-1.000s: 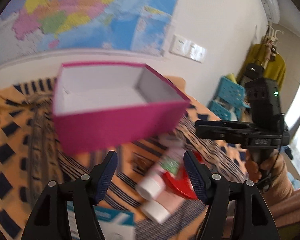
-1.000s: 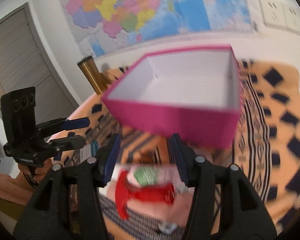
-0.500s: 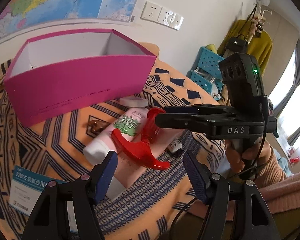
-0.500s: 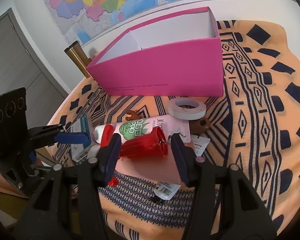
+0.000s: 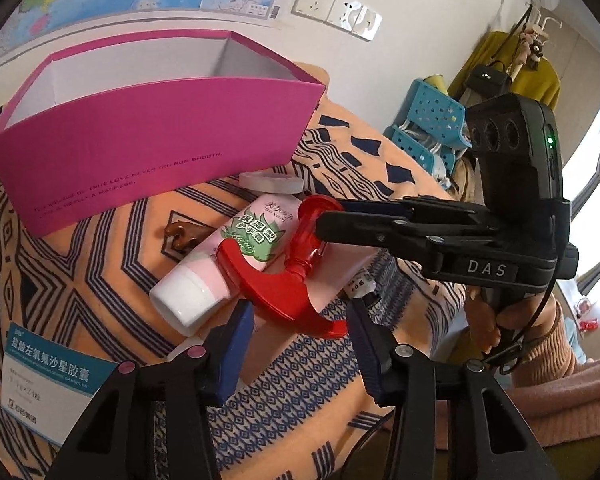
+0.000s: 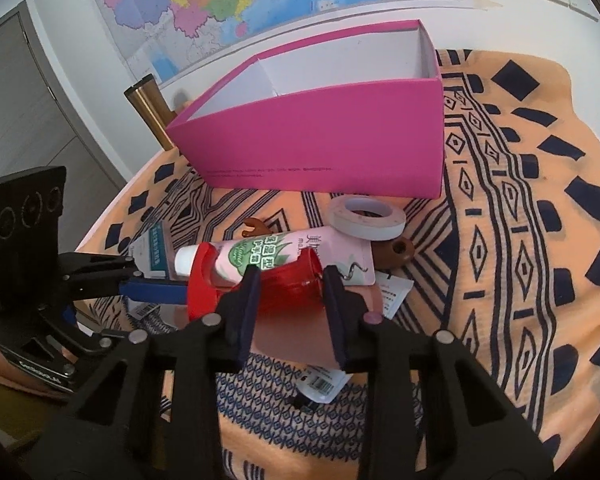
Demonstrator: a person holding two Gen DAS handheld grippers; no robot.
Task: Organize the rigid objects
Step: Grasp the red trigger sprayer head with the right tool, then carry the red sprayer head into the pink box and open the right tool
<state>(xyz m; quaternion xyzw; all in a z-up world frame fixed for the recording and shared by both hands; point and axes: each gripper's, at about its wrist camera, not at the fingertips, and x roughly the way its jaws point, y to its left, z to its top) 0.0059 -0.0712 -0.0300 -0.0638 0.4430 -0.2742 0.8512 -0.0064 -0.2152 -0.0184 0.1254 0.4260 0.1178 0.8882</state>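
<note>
Both grippers are working one object — a red plastic T-handled tool (image 6: 288, 280) lying across a pink cream tube (image 6: 268, 254), just in front of the open magenta box (image 6: 324, 140). The right gripper (image 6: 289, 286) is clamping the tool's translucent red barrel, its jaws having just been closing, and both pads are pressing on the barrel's sides. The left gripper (image 5: 300, 332) is straddling the curved crossbar end (image 5: 284, 292); its jaws have just been closing too, now narrow with the crossbar between them, but whether the pads are actually touching cannot be made out. A two-handed hold probably suits the awkward T shape and stops it swinging. The box is standing open-topped and looks empty — likely the destination. A roll of white tape (image 6: 366, 216) is lying near the box's front wall, a brown wooden piece (image 6: 396, 252) just beside the tube, and a medicine carton (image 5: 56, 376) well left of the tube on the patterned orange cloth (image 6: 520, 240).
</note>
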